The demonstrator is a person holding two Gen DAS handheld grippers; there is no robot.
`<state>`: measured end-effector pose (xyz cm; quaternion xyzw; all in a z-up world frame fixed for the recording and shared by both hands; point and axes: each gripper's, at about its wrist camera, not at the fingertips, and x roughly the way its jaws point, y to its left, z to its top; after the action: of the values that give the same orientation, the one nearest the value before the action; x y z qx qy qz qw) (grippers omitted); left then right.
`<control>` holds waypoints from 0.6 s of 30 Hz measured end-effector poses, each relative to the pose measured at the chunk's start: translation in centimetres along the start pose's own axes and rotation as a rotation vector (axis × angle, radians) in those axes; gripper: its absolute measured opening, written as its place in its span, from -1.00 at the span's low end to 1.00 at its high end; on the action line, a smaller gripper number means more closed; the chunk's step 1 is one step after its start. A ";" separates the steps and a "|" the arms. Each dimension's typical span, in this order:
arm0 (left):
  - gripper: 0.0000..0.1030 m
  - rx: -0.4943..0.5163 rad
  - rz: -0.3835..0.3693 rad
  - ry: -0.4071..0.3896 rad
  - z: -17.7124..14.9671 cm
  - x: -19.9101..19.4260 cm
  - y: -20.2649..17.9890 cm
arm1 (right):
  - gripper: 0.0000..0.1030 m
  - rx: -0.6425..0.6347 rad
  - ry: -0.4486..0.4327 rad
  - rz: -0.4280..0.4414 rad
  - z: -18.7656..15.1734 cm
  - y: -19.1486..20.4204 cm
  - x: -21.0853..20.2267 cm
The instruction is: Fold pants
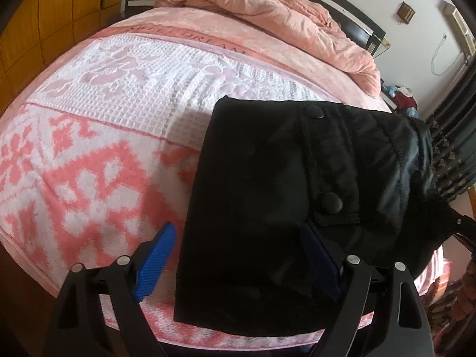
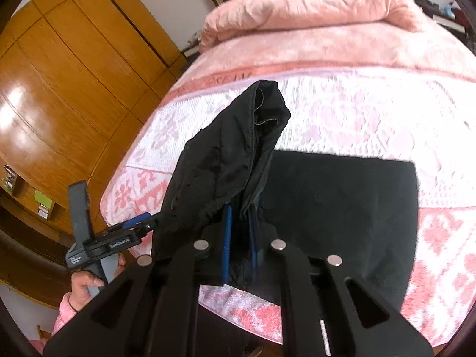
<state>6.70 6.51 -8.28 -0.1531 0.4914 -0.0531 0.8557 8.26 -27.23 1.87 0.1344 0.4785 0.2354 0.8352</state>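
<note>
Black pants (image 1: pixel 267 184) lie partly folded on the pink patterned bed cover (image 1: pixel 98 160), near the front edge. My left gripper (image 1: pixel 238 255) is open; its fingers straddle the left edge of the pants. In the right wrist view the left gripper (image 2: pixel 139 223) shows at the left of the pants. My right gripper (image 2: pixel 239 238) is shut on a bunched part of the pants (image 2: pixel 232 160), held up above the flat folded part (image 2: pixel 342 208).
A crumpled pink quilt (image 1: pixel 282 20) lies at the head of the bed. Wooden wardrobes (image 2: pixel 68 89) stand to the left. A dark headboard (image 1: pixel 351 15) and wall are behind. The bed's front edge (image 2: pixel 244 306) is just under my grippers.
</note>
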 end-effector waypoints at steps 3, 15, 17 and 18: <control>0.69 0.009 -0.011 -0.009 0.1 -0.3 -0.7 | -0.82 0.004 -0.020 -0.011 0.1 -0.9 -1.6; 0.69 0.123 -0.062 0.014 -0.3 0.5 -6.3 | -0.82 0.092 -0.010 -0.132 -1.1 -6.2 -4.1; 0.70 0.142 -0.064 0.020 -0.5 0.7 -7.1 | -0.81 0.131 -0.001 -0.159 -1.9 -8.1 -4.1; 0.70 0.154 -0.064 0.024 -0.6 0.9 -7.6 | -0.81 0.145 0.008 -0.176 -2.4 -9.0 -3.9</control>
<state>7.14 -1.05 -6.93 -0.1019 0.4912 -0.1198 0.8567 6.90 -36.91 -0.47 0.1510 0.5074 0.1266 0.8389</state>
